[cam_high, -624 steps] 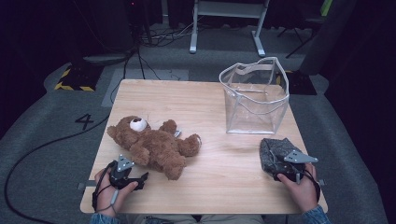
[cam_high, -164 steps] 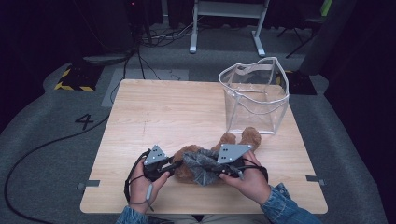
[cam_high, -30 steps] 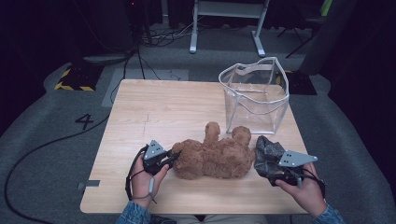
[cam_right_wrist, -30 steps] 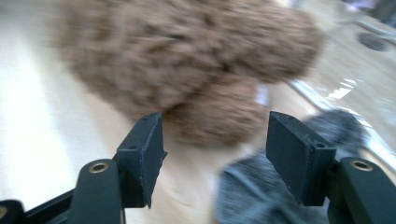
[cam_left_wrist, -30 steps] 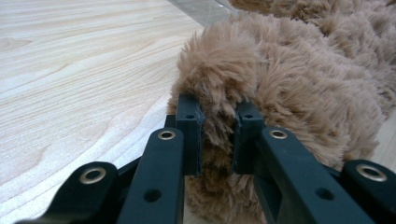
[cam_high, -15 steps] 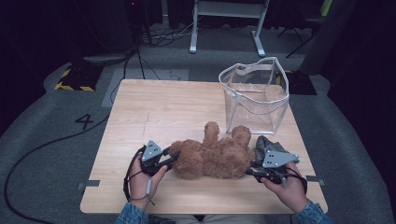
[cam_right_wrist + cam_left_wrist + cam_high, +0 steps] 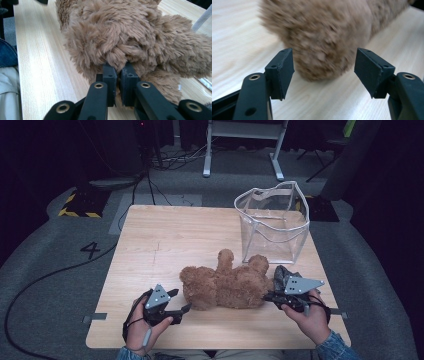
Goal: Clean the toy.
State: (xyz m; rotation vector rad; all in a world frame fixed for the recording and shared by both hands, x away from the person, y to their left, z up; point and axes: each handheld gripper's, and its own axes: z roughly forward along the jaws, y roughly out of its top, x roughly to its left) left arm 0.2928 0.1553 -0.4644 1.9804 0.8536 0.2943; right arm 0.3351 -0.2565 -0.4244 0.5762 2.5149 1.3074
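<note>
The teddy bear (image 7: 227, 285) lies on its side on the surface (image 7: 165, 240), near its front edge, just in front of the clear bag (image 7: 273, 222). My left hand-held gripper (image 7: 324, 72) has just been opening; its pads stand apart, the bear's rounded end just beyond them, untouched. My right hand-held gripper (image 7: 117, 75) has just clenched on the bear's fur at the opposite end.

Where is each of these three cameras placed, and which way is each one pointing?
High view: above the person's side, looking forward and down on the table; both hands show.
Left gripper view: rides the left gripper, looking along its open fingers at the teddy bear.
Right gripper view: rides the right gripper, shut on the bear's fur; a sleeve shows.
All share the bear and table.
</note>
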